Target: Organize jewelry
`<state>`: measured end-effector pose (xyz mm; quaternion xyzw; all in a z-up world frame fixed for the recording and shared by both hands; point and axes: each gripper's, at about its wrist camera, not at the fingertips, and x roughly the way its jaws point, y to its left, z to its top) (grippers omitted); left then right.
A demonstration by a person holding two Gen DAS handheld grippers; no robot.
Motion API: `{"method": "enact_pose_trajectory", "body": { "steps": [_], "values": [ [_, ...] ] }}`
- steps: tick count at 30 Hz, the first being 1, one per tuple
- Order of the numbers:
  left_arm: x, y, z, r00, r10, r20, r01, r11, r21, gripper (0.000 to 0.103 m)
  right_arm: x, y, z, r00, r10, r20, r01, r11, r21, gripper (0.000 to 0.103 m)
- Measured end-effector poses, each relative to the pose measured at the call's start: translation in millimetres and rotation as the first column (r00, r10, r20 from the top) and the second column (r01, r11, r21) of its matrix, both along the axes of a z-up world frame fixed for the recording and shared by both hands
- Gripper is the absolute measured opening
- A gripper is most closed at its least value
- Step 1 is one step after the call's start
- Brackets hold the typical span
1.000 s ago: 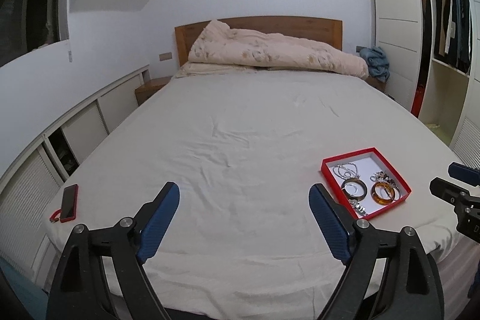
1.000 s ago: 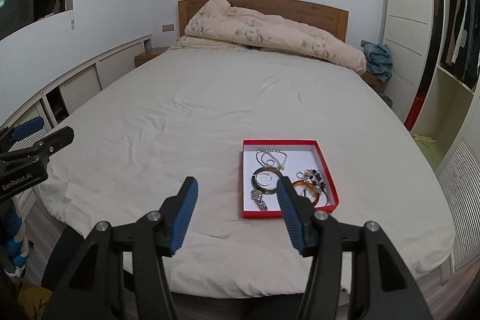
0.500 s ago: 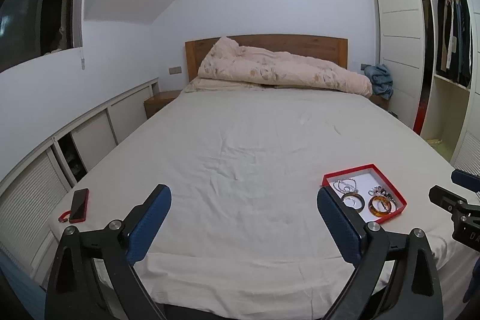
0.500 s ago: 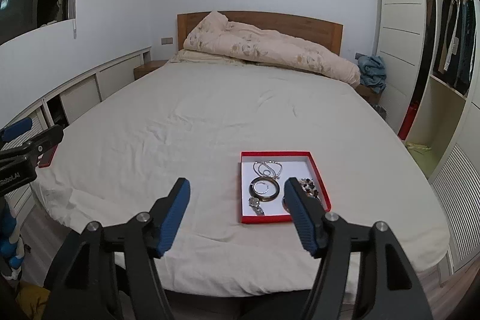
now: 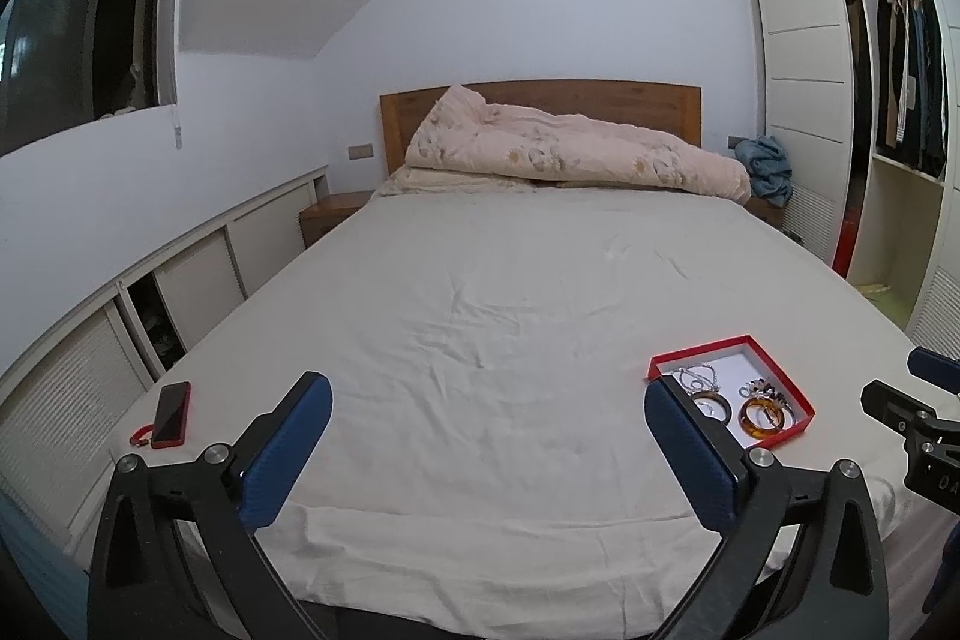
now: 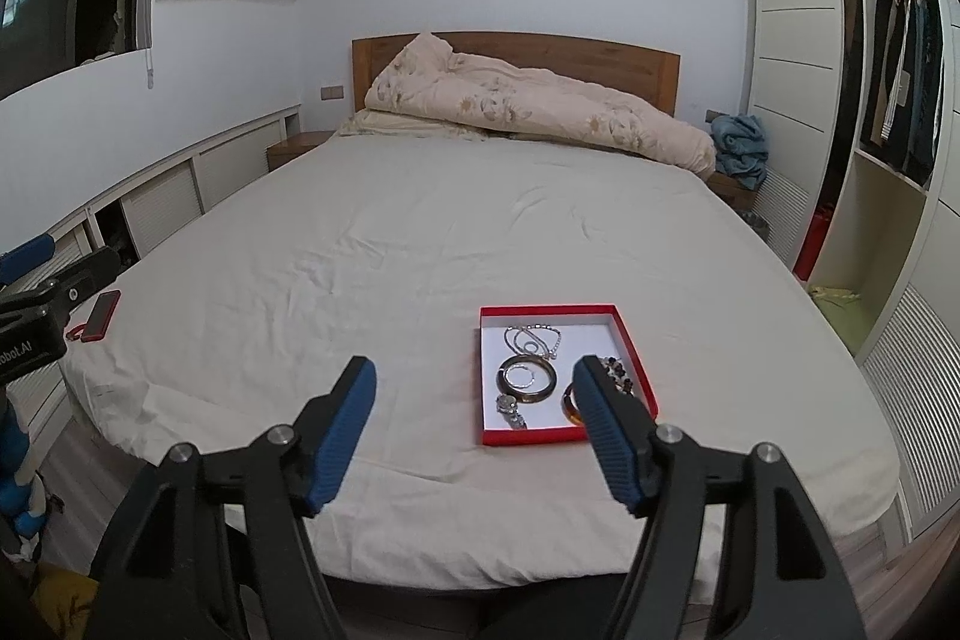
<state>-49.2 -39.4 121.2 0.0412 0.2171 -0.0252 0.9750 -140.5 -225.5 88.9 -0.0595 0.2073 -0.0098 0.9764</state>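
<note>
A: Where's the jewelry?
B: In the red tray [image 6: 633, 358] near the bed's [image 6: 372, 250] foot edge: necklace [image 6: 531, 337], dark bangle [image 6: 528, 379], amber bangle [image 5: 762, 415], watch [image 6: 510, 407].
A: Grippers?
B: Both off the foot of the bed, angled slightly down. Left gripper [image 5: 489, 430] is opening, jaws spread wide, nothing between. Right gripper [image 6: 474, 409] sits partly spread, empty, clear of the tray.
A: Else?
B: Red phone [image 5: 172, 413] at the left corner.
</note>
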Motion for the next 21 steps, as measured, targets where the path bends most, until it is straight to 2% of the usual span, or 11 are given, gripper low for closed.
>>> {"method": "enact_pose_trajectory", "body": {
  "steps": [7,13,21],
  "values": [
    [-3.0,-3.4,3.0,1.000,0.004,0.012,-0.004,1.000,0.005,0.102,-6.2,-0.9,0.6,1.000,-0.012,0.021,0.012,1.000,-0.003,0.067],
    [-2.3,-6.2,2.0,1.000,0.001,0.008,-0.001,1.000,0.005,0.102,-8.7,0.8,4.7,0.998,-0.032,0.051,0.034,0.999,-0.027,0.076],
    [4.5,-3.8,-3.6,1.000,-0.002,-0.012,0.002,1.000,-0.005,0.103,-3.0,1.1,1.4,0.999,-0.039,0.037,0.041,0.998,-0.040,0.078]
  ]
}}
